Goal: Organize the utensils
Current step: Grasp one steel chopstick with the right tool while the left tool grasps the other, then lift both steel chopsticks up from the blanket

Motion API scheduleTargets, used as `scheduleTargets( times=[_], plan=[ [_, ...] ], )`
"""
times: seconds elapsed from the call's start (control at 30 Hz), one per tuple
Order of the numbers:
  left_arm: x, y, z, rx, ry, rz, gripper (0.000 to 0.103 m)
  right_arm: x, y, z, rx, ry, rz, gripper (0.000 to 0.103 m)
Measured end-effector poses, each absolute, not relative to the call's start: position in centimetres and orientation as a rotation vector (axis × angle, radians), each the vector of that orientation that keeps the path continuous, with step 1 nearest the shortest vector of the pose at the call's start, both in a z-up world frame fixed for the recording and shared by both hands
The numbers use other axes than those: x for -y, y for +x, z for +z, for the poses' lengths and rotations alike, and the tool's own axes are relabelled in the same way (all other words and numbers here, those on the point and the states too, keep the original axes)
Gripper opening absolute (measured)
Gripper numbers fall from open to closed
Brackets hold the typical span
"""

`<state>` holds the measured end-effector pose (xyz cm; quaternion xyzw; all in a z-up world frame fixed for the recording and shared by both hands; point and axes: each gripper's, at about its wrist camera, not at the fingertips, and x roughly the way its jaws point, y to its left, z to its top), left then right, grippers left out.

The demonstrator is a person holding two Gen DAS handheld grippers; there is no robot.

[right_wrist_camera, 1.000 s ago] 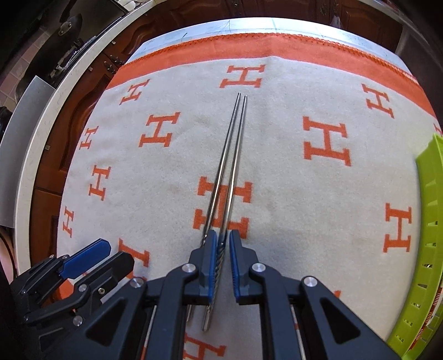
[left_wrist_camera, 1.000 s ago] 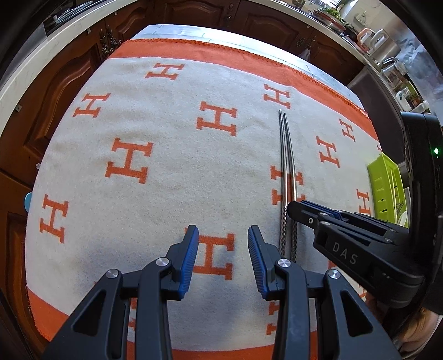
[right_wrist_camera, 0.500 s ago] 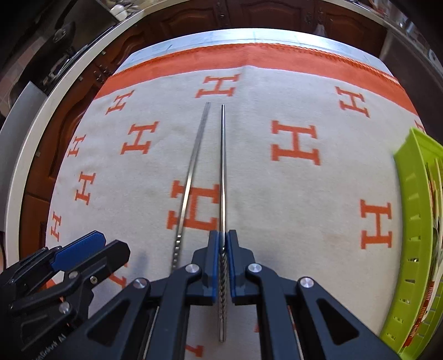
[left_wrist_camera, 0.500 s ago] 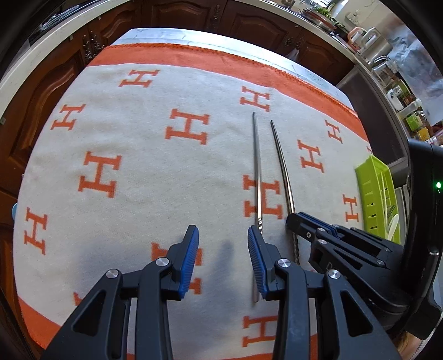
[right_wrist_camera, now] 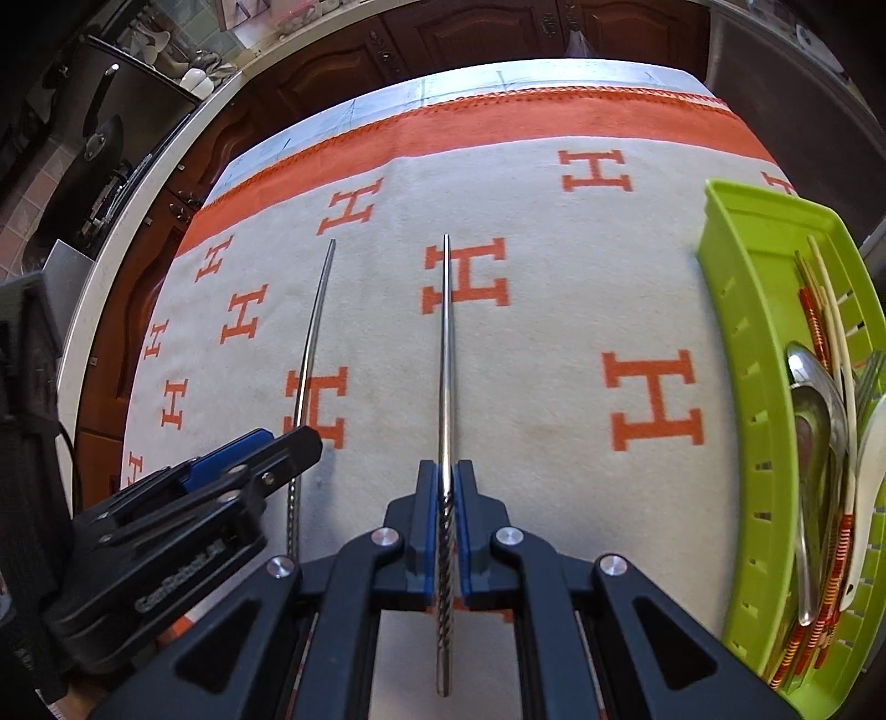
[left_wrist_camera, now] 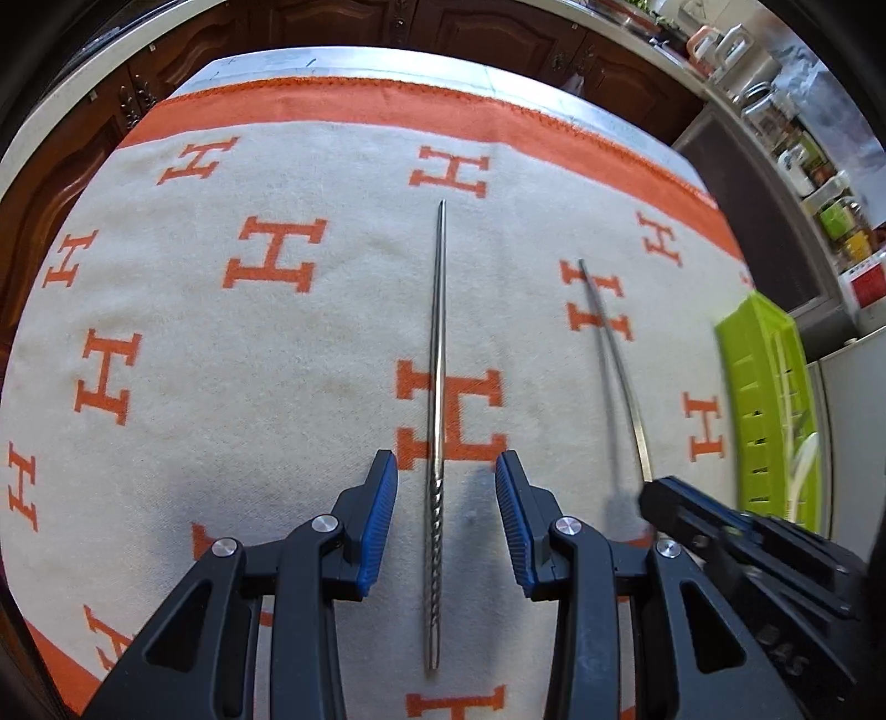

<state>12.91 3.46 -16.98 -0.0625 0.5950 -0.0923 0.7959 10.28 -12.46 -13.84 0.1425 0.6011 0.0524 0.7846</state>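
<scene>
Nearest in the right wrist view, the right gripper (right_wrist_camera: pixel 447 518) has its blue-padded jaws pressed together on the twisted end of a thin silver metal chopstick (right_wrist_camera: pixel 446 354); this held chopstick runs straight ahead from the pads, its pointed tip out over the cloth. It looks lifted clear of the fabric, though the fisheye view makes that hard to judge.

In the left wrist view, the left gripper (left_wrist_camera: pixel 446 518) has its jaws spread apart, with nothing pinched. A second silver metal chopstick (left_wrist_camera: pixel 436 421) lies flat on the cloth in the gap between the blue pads (left_wrist_camera: pixel 378 526), touching neither one. Its spiral-grooved end is closest to the camera and its tip points away.

Both chopsticks lie roughly parallel and well apart, on a cream blanket-like tablecloth with orange H letters and an orange border (left_wrist_camera: pixel 266 354).

To the right, near the cloth's edge, stands a lime-green slotted plastic utensil tray (right_wrist_camera: pixel 736 354). In it lie a silver metal spoon (right_wrist_camera: pixel 811 421), some pale and red-patterned chopsticks (right_wrist_camera: pixel 814 310) and what seems to be a fork, partly hidden.

Beyond the far orange border are dark brown wooden cabinet doors (left_wrist_camera: pixel 487 39) under a pale countertop edge.
</scene>
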Motion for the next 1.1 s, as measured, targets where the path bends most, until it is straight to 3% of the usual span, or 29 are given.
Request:
scheduleTargets(
  times=[0.23, 0.37, 0.43, 1.1],
  plan=[
    [-1.9, 13.0, -17.3, -1.268, -0.061, -0.148, 0.035, 14.2, 9.2, -13.3, -1.283, 0.34, 0.138, 0.005],
    [-1.6, 13.5, -17.4, -1.285, -0.048, -0.136, 0.007, 15.1, 8.6, -12.7, -1.266, 0.364, 0.155, 0.005],
    [-1.8, 13.7, -17.4, -1.295, -0.082, -0.133, 0.004, 15.3, 8.4, -12.5, -1.261, 0.369, 0.159, 0.005],
    [4.0, 11.7, -13.4, -1.3, -0.136, -0.263, 0.003, 20.3, 5.9, -8.4, -1.157, 0.478, 0.206, 0.003]
  ],
)
